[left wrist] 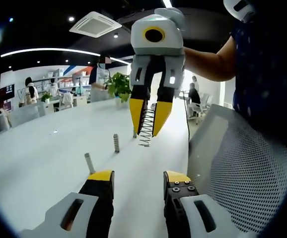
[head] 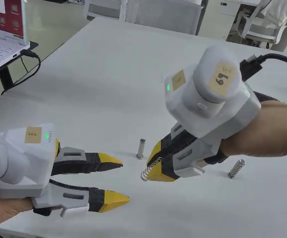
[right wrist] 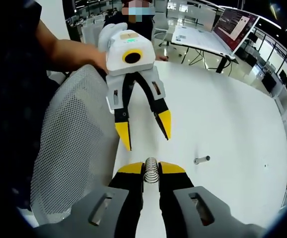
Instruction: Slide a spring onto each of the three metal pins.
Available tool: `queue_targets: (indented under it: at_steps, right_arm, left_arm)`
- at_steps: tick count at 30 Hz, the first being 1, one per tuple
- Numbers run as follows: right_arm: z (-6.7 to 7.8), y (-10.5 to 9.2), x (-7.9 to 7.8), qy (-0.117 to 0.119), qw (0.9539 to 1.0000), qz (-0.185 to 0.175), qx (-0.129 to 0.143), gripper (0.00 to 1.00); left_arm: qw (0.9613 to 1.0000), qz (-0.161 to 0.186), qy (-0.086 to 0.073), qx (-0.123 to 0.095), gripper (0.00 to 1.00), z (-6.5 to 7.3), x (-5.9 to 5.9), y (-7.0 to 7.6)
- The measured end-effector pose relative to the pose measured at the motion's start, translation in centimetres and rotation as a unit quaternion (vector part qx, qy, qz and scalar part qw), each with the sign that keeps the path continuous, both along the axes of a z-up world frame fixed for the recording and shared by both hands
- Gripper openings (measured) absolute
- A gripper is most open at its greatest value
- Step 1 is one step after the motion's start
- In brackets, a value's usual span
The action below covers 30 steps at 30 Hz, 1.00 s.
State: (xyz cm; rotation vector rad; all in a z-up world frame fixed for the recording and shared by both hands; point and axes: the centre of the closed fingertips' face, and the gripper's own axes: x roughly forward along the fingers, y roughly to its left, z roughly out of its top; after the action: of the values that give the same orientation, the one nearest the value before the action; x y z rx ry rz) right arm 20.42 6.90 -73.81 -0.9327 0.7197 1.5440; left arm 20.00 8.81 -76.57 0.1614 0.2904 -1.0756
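On the white bench (head: 99,89), my left tongs (head: 124,181) sit spread, their yellow-tipped jaws apart. Just right of them a bare metal pin (head: 141,148) stands upright. My right tongs (head: 156,166), tagged "69", pinch a coiled wire spring (head: 147,171) beside it; the left gripper view shows the coil hanging vertically. A second spring (head: 236,168) sits farther right.

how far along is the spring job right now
Partway at most. The far spring stands on the table; whether a pin is inside it is unclear. In hand: the right gripper is shut on the held spring, close to a bare upright pin. Left: that pin needs its spring; the left gripper is open, holding nothing.
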Motion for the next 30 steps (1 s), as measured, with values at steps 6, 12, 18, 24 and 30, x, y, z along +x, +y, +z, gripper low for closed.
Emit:
queue_targets:
  at_steps: [6,12,18,24,30]
  right_arm:
    - [0.6,0.1,2.2,-0.010,0.9999,-0.009,-0.010,0.08]
    - [0.8,0.2,4.2,-0.012,0.9997,-0.021,-0.010,0.08]
    - [0.5,0.6,6.5,-0.022,0.9991,-0.033,-0.016,0.08]
    - [0.0,0.8,8.3,-0.044,0.9980,-0.030,-0.034,0.08]
    - [-1.2,1.5,9.9,-0.055,0.9967,-0.028,-0.053,0.08]
  left_arm:
    - [0.9998,0.018,-0.001,0.000,0.39,-0.2,0.2,0.9]
    - [0.9992,0.038,-0.005,-0.002,0.47,-0.2,0.7,1.8]
    - [0.9988,0.049,-0.004,0.005,0.53,-0.6,0.9,2.2]
    - [0.9983,0.055,-0.006,0.018,0.59,-1.0,1.0,2.3]
    - [0.9984,0.054,-0.003,0.020,0.61,-1.1,1.1,2.1]
